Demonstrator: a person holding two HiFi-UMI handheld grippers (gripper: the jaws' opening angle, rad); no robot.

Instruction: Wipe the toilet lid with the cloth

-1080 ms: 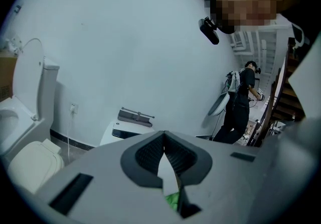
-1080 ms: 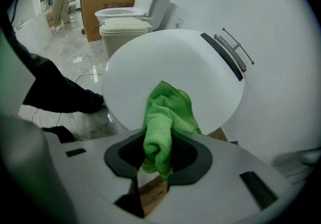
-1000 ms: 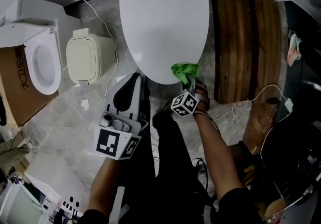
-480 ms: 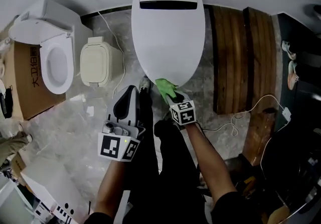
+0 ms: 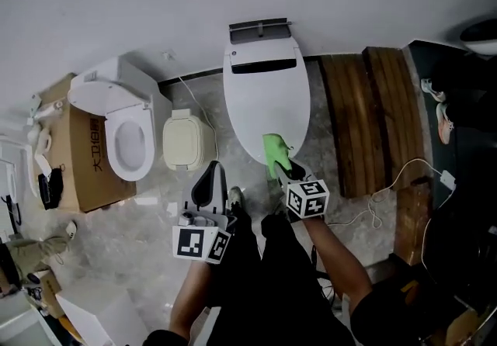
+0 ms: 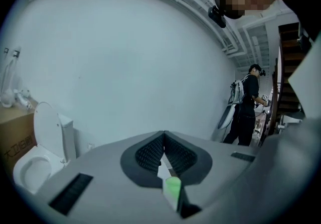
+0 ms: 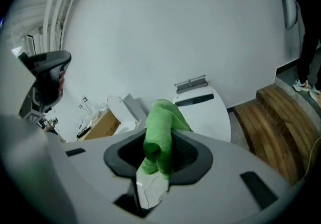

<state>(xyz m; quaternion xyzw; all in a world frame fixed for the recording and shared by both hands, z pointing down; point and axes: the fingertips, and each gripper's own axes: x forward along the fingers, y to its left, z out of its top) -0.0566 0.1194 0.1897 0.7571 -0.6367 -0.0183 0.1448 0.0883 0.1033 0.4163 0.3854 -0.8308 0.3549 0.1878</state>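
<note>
Holding the green cloth at the front of the toilet lid

The right gripper point(image 5: 281, 170) has its two jaws closed tight on the cloth point(image 5: 273, 152); the cloth is bright green and bunched up, and it sticks up out of the jaws in the right gripper view; in the head view it sits over the front end of the toilet lid point(image 5: 266, 104); I cannot tell if it touches the lid; the lid is white, long and round at the front, and it is down flat

The left gripper point(image 5: 208, 181) is lower and to the left, over the grey floor; its jaws are pressed together with nothing between them; it points up at a plain white wall in its own view, and another person point(image 6: 246, 107) stands far off at the right there

A second toilet point(image 5: 128, 139) with its seat open stands to the left, beside a brown box point(image 5: 81, 158); a small cream bin point(image 5: 186, 143) stands between the two toilets; dark wooden boards point(image 5: 373, 119) lie to the right of the lid; a white cable point(image 5: 388, 181) runs over the floor near them
</note>
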